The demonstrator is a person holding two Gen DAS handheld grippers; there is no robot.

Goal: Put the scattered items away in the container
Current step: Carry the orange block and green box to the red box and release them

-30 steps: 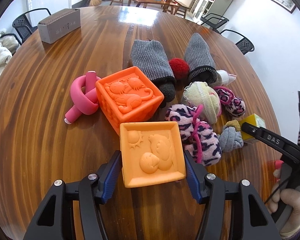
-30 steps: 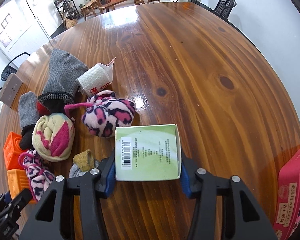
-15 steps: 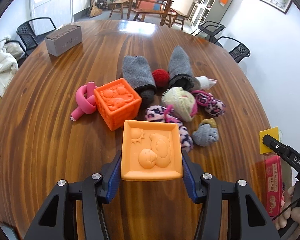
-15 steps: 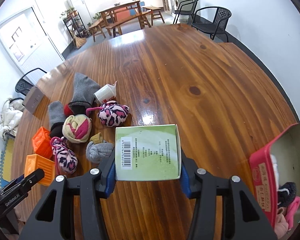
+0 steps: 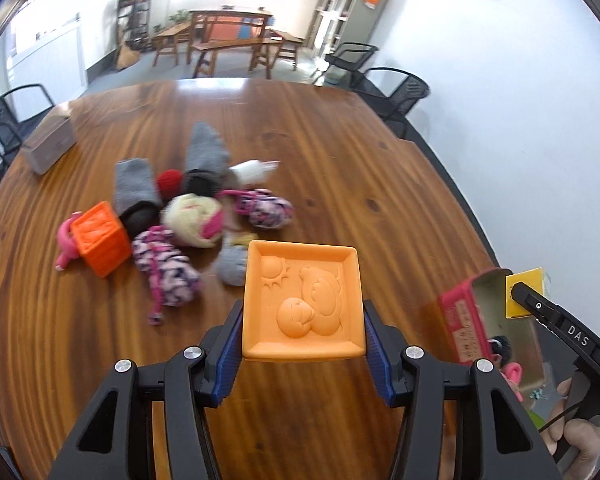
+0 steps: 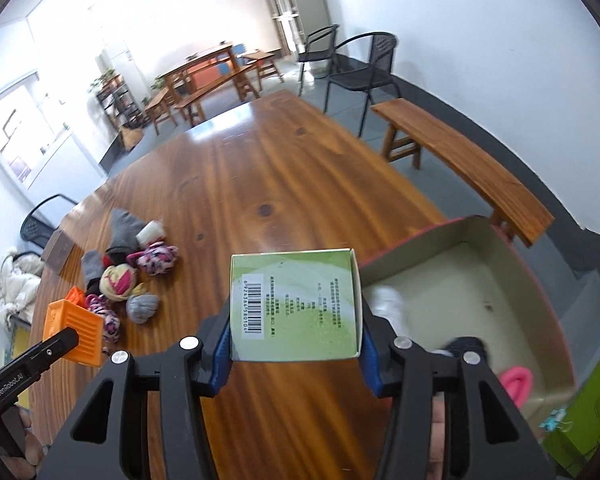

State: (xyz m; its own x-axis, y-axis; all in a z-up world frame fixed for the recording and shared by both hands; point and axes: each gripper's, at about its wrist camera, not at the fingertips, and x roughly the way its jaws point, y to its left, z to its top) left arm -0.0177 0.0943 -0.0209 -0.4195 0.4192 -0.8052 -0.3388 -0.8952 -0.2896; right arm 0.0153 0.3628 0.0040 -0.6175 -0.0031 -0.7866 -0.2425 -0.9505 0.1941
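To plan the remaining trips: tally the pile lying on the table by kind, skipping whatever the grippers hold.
Orange cube: 1
Pink foam twist: 1
Flat grey knit pieces: 2
Rolled sock bundles: 4
Red pompom: 1
White tube: 1
Total: 10

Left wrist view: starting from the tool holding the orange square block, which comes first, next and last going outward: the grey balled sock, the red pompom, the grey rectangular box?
1. Grey balled sock, just left of the held orange square block.
2. Red pompom, mid-table within the pile.
3. Grey rectangular box, far left near the table edge.
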